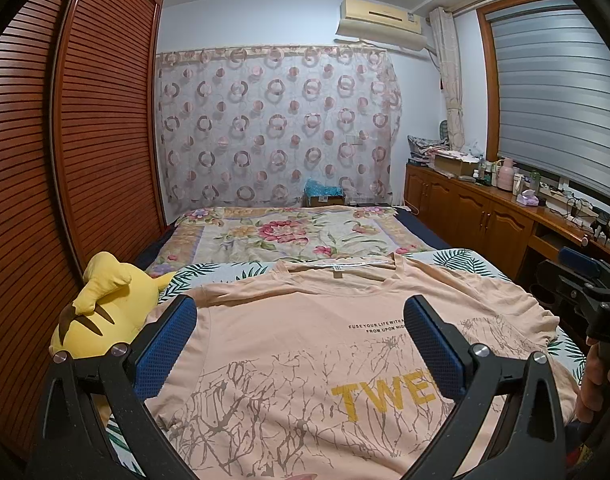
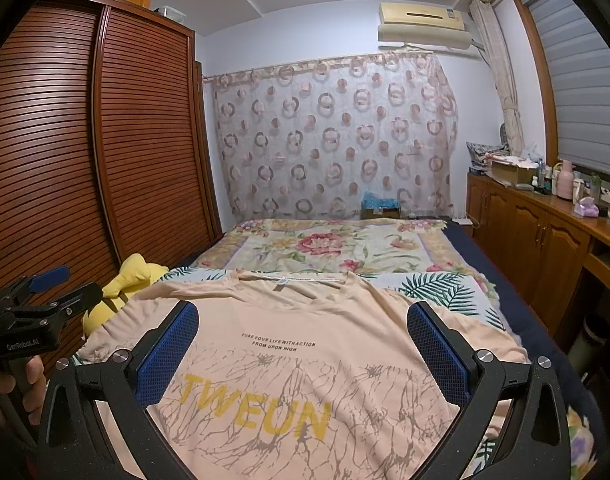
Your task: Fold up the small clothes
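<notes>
A peach T-shirt [image 1: 289, 344] [image 2: 305, 336] lies spread flat, front up, on the near end of the bed, collar toward the far wall, with yellow letters and a grey branch print. My left gripper [image 1: 301, 320] hovers open over its left half, blue pads wide apart with nothing between them. My right gripper [image 2: 303, 324] hangs open above the shirt's middle and right half, also holding nothing. Each gripper shows in the other's view: the right gripper [image 1: 581, 280] at the right edge and the left gripper [image 2: 45, 292] at the left edge, each held by a hand.
A yellow plush toy [image 1: 101, 312] [image 2: 125, 284] lies against the shirt's left sleeve by the slatted wardrobe [image 1: 65, 160]. A floral blanket [image 1: 289, 236] covers the far half of the bed. Wooden cabinets [image 2: 537, 240] with clutter line the right side.
</notes>
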